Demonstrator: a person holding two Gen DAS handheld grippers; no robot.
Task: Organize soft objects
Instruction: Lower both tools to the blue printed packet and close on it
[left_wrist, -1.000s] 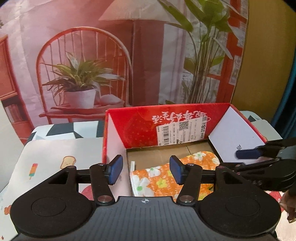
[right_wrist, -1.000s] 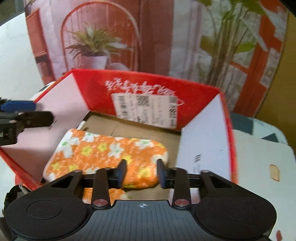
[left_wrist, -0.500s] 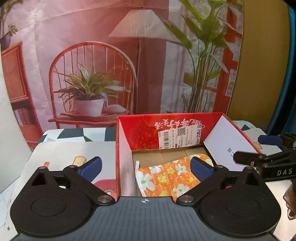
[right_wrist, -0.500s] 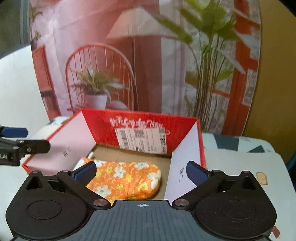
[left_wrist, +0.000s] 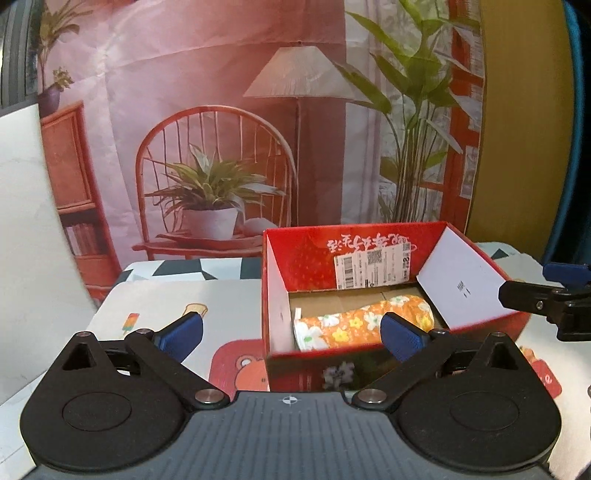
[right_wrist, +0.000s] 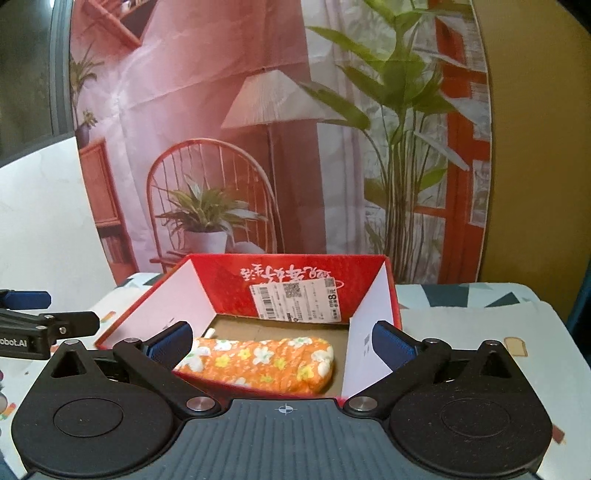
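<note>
Orange floral cushion (right_wrist: 262, 363) lying in red box (right_wrist: 291, 275), lower centre, possibly folded, left gripper (left_wrist: 291, 334) and right gripper (right_wrist: 282, 347) jaws apart, empty.

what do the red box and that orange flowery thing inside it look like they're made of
Red box: likely cardboard, with a glossy red printed outside, white flaps and a bare brown floor. Orange floral bundle: looks like soft printed fabric, matte, with rounded, puffy edges; possibly padded, though its filling cannot be seen.
</note>
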